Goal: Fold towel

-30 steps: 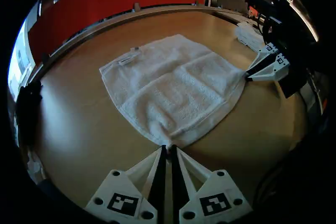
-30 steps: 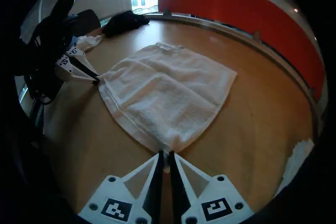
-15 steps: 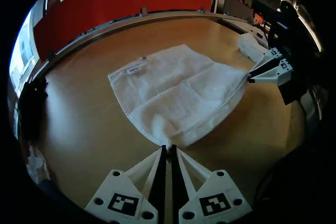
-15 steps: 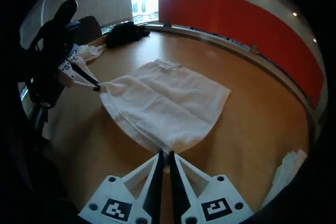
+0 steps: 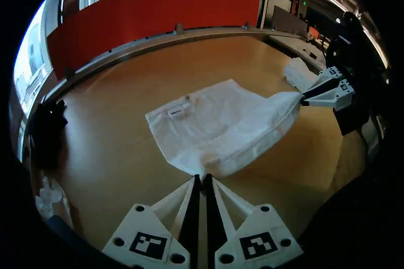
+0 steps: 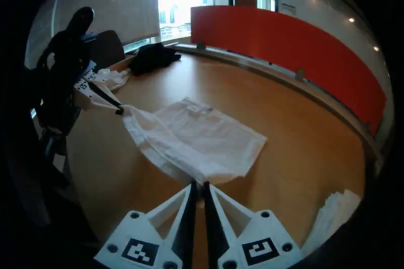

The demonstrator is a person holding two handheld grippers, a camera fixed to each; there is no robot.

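towel tag (image 5: pixel 175 113): too small | white cloth pile (image 6: pixel 336 213): cut off at edge

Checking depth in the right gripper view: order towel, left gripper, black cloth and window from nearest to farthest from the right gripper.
1. The towel, centre, pinched by the right gripper.
2. The left gripper, left, holding another corner.
3. The black cloth, far left.
4. The window, behind it.
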